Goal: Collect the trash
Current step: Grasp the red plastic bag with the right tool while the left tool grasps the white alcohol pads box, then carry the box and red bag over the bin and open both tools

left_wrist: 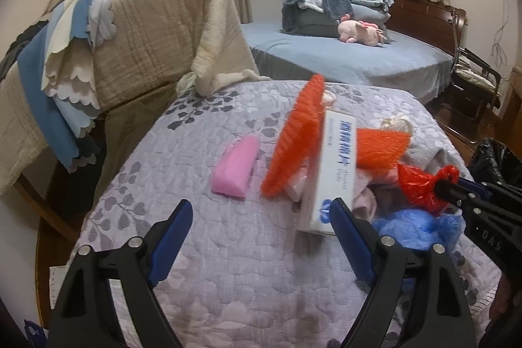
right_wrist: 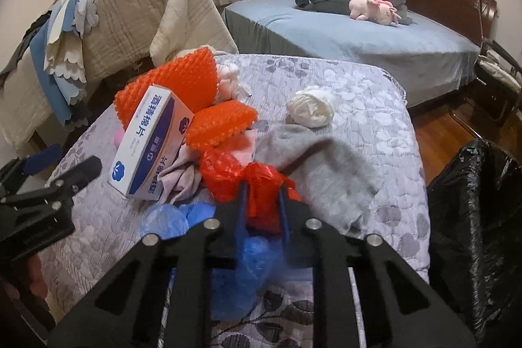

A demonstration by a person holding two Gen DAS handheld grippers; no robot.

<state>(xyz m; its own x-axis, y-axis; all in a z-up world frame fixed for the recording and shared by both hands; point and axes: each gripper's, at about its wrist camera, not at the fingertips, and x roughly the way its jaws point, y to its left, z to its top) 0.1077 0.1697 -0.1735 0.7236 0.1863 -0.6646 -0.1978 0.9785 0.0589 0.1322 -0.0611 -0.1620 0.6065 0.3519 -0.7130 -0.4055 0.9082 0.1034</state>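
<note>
- The red plastic bag (right_wrist: 257, 181) is what you have hold of: your right gripper (right_wrist: 262, 194) has its blue fingers (right_wrist: 240, 204) pinched together on a crumpled fold of it, at the near edge of the pile on the bed.
- From your left wrist view the same red plastic bag (left_wrist: 421, 185) shows bunched at the tip of the right gripper (left_wrist: 448, 189), which reaches in from the right.
- Under and just in front of that grip lies a blue plastic bag (right_wrist: 182, 217), flattened on the lilac quilt (right_wrist: 359, 106).
- To the left of the red bag a white and blue carton (right_wrist: 153, 149) stands tilted, leaning against two pieces of orange bubble wrap (right_wrist: 182, 83).
- A grey cloth (right_wrist: 319, 165) lies right of the red bag, touching it, and a crumpled white wad (right_wrist: 311, 106) sits beyond it, apart from the pile.
- Your left gripper (left_wrist: 261, 217) hovers over the quilt with its jaws spread wide and nothing between them; its right finger (left_wrist: 345, 227) is just beside the carton's (left_wrist: 329, 175) lower corner.
- A pink pouch (left_wrist: 236, 168) lies on the quilt ahead of the left gripper, left of the orange wrap.
- A bin lined with a black bag (right_wrist: 476, 217) stands beside the bed at your right.
</note>
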